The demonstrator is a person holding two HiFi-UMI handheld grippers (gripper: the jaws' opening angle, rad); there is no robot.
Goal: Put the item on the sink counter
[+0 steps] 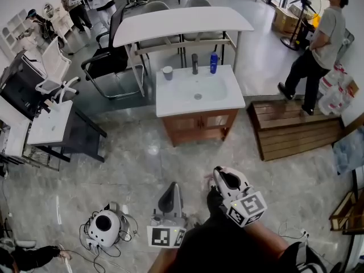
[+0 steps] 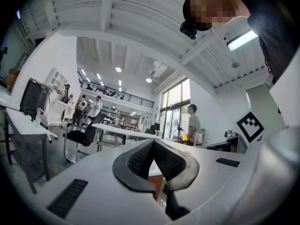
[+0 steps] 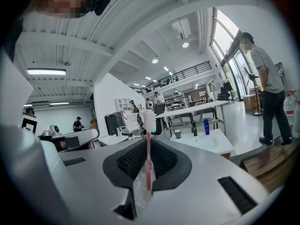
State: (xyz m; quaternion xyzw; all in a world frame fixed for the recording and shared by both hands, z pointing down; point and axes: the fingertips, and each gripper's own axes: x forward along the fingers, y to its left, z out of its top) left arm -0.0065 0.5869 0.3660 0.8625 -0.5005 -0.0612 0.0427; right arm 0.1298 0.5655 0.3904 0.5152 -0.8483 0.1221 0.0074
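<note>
While both tools hang low in the head view, well short of the vanity, the right gripper (image 1: 223, 177) is clamped on a slim toothbrush with a translucent pink handle and white bristles (image 3: 149, 142). The right gripper view shows the handle pinched between the two black ribbed pads (image 3: 129, 161), with the brush standing upright and its bristle head rising above the jaw tips. The left gripper (image 1: 170, 193) sits just beside it on the left. In the left gripper view its dark pads (image 2: 171, 163) meet at the tips with nothing between them. Ahead, across a stretch of grey polished floor (image 1: 142, 152), stands the white sink counter (image 1: 170, 98) on a brown wooden cabinet (image 1: 199, 124), with a shallow oval basin (image 1: 197, 90) sunk in its middle. Along the counter's far edge are a small grey cup (image 1: 167, 73) at the left, a dark upright faucet (image 1: 194, 63) in the middle, and a blue bottle (image 1: 214, 62) just right of the faucet. Behind the sink is a long white table with rounded ends (image 1: 182, 21). To the right lies a low wooden slatted platform (image 1: 290, 127), and a person in a grey shirt and dark trousers (image 1: 318, 44) has one foot on it. Near the lower left, a round white device with cables (image 1: 103, 227) rests on the floor.
</note>
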